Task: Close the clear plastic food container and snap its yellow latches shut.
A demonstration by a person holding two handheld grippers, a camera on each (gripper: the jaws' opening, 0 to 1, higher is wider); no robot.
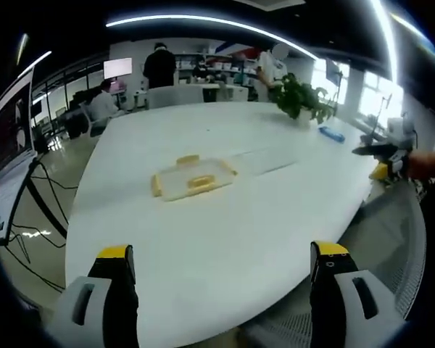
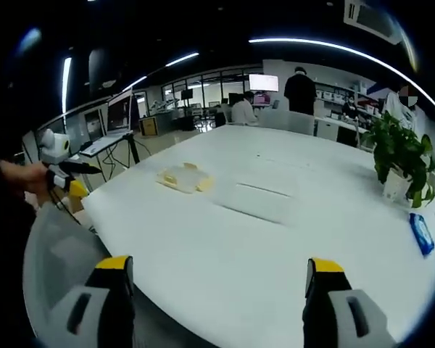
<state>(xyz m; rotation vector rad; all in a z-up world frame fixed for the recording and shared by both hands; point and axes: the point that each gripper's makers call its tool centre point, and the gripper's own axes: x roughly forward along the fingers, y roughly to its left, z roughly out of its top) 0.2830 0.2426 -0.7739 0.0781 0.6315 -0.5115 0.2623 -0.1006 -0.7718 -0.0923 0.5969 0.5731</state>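
Resting at mid-frame in the left gripper view, on a large white table (image 1: 225, 239): a clear plastic container (image 1: 194, 177) with yellow latches (image 1: 200, 182) along its edges, well beyond the jaws. Left gripper (image 1: 221, 272) at the bottom of that frame, yellow-tipped jaws spread wide with nothing between them. At the right edge, level with the table's rim — the other gripper in a hand (image 1: 428, 163), held off the table. Potted plant (image 1: 304, 98) at upper right, a blue packet (image 1: 331, 134) just below it.

Seen from the right gripper view, the container (image 2: 183, 177) sits small at centre left, near the table's (image 2: 290, 246) left edge. Lying flat just right of it, apart from it — a clear rectangular sheet (image 2: 255, 199), possibly the lid, too blurred to tell. Right gripper (image 2: 217, 279) at the bottom, jaws wide apart, holding nothing. At far left, a hand (image 2: 22, 177) with the left gripper. Plant (image 2: 406, 156) and blue packet (image 2: 420, 233) at right. People standing and seated in the background of both views.
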